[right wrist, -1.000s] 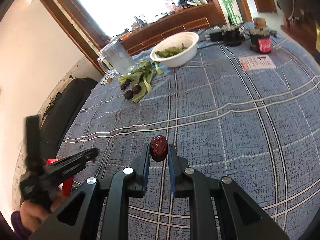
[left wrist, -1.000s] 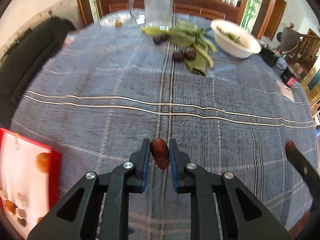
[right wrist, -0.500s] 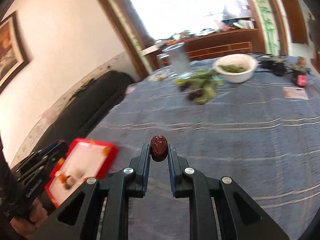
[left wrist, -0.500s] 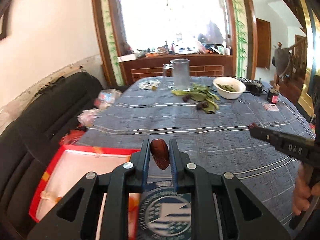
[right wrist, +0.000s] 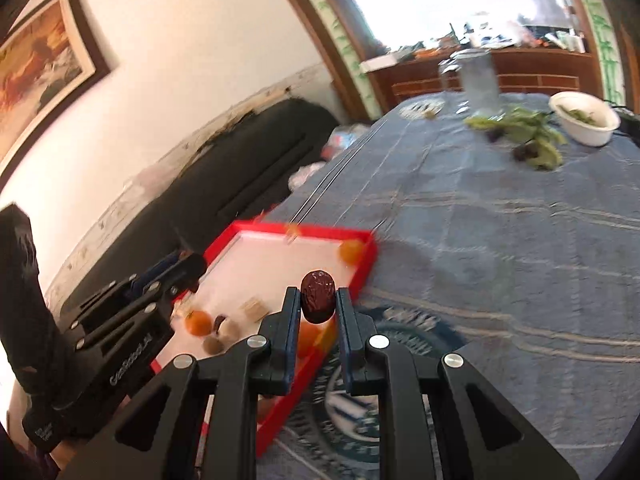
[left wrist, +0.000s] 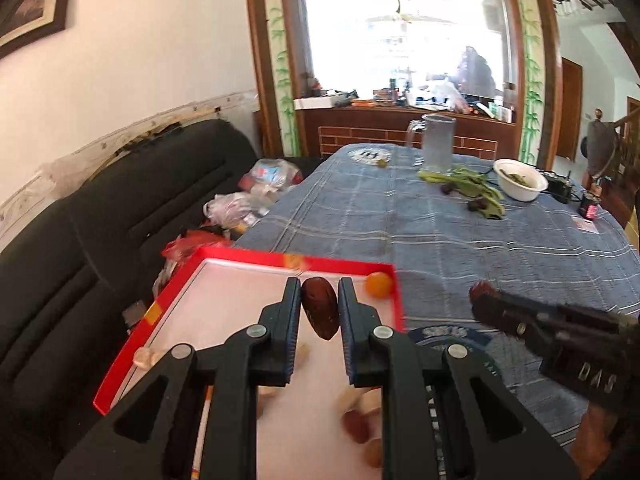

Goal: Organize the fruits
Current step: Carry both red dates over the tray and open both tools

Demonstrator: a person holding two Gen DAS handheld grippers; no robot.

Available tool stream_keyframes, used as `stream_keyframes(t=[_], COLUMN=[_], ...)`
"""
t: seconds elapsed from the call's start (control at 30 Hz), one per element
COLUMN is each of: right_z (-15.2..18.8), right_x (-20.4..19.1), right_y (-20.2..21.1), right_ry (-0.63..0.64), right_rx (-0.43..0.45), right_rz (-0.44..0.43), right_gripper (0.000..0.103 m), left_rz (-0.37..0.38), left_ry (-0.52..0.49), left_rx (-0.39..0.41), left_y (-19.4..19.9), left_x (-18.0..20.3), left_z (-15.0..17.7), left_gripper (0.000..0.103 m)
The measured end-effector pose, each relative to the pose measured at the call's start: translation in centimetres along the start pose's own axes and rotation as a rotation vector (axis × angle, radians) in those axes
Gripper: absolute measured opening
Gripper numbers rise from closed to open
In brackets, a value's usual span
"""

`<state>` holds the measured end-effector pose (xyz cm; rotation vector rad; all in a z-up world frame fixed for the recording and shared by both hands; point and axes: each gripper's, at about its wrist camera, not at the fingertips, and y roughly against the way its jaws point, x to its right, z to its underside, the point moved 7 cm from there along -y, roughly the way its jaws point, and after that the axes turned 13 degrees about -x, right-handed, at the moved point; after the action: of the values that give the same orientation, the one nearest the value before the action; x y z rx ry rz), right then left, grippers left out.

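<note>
- Dates pinched in both tools: the left hand-held gripper (left wrist: 320, 312) is clenched on a dark red date (left wrist: 319, 307), and the right hand-held gripper (right wrist: 318, 312) is clamped on a second, wrinkled date (right wrist: 317, 297).
- A second ago both tools hung over bare blue checked cloth in the middle of the table (left wrist: 460, 240); now both have swung toward the table's near corner by the black sofa (left wrist: 80, 248).
- The left date now hangs over the white floor of the red tray (left wrist: 256, 258), where an orange fruit (left wrist: 378, 285) sits in the far corner and brown and pale pieces lie nearer the camera.
- The right date is poised above the tray's near right edge, close beside the left tool, which shows at the left of the right wrist view.
- Blur in both views suggests the hands are moving.
- Carry step appears nearly done; what seems left is lowering and letting go of each date inside the tray.
- Dark fruits (left wrist: 478, 204) among green leaves (left wrist: 472, 184) beside the white bowl (left wrist: 520, 185) at the far end likely wait their turn.
</note>
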<state>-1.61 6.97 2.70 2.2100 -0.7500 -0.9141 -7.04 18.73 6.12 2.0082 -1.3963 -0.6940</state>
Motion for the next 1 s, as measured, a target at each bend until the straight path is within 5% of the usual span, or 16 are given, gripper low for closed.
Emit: stream_keyframes(t=[0.53, 1.0], right_z=[3.4, 5.8], right_x=[-5.1, -6.7], right_y=[-4.9, -6.7], right_ry=[0.1, 0.174], right_rx=[-0.131, -0.169], right_rz=[-0.021, -0.017], right_gripper=[0.015, 0.017], left_rz=[-0.106, -0.138], left_ry=[0.1, 0.061], left_rx=[-0.079, -0.132], left_y=[-2.9, -4.3], left_x=[-8.4, -8.2], left_z=[4.5, 6.4], left_gripper=[0.021, 0.021])
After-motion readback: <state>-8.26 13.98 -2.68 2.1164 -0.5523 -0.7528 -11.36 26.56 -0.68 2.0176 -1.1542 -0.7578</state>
